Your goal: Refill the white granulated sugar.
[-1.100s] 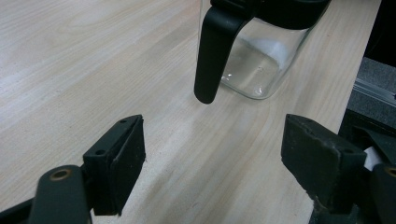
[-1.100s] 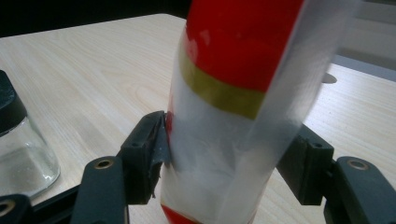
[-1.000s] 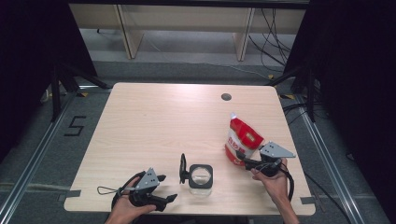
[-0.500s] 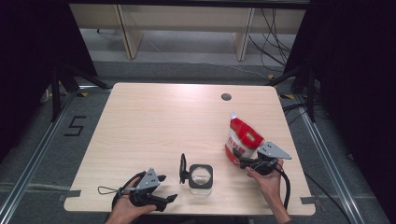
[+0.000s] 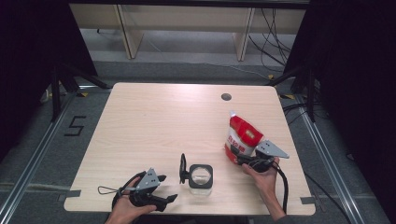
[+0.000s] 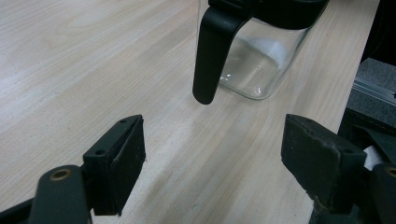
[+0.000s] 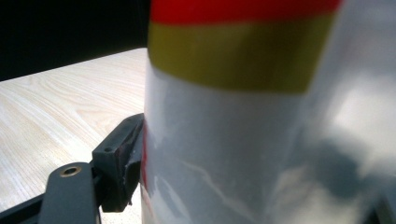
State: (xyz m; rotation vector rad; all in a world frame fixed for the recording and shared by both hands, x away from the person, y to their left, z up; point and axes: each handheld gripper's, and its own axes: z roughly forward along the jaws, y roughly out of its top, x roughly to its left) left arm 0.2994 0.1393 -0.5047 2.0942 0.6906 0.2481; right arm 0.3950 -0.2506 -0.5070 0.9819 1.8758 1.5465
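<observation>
Right tool (image 5: 243, 160) jaws around red-and-white pouch (image 5: 243, 137), just closing

One desk (image 5: 154, 121) carries one glass jug (image 5: 201, 176) with a black handle and one red-and-white pouch (image 5: 242, 137); two tools, one left tool (image 5: 161, 189), one right tool (image 5: 239, 161).

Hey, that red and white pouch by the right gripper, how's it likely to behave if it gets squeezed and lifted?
The pouch looks like soft film, with creases in the right gripper view, so it probably dents under the pads. Its glossy skin may slip. It stands tall with a narrow spouted top, so a sideways push could tip it.
</observation>
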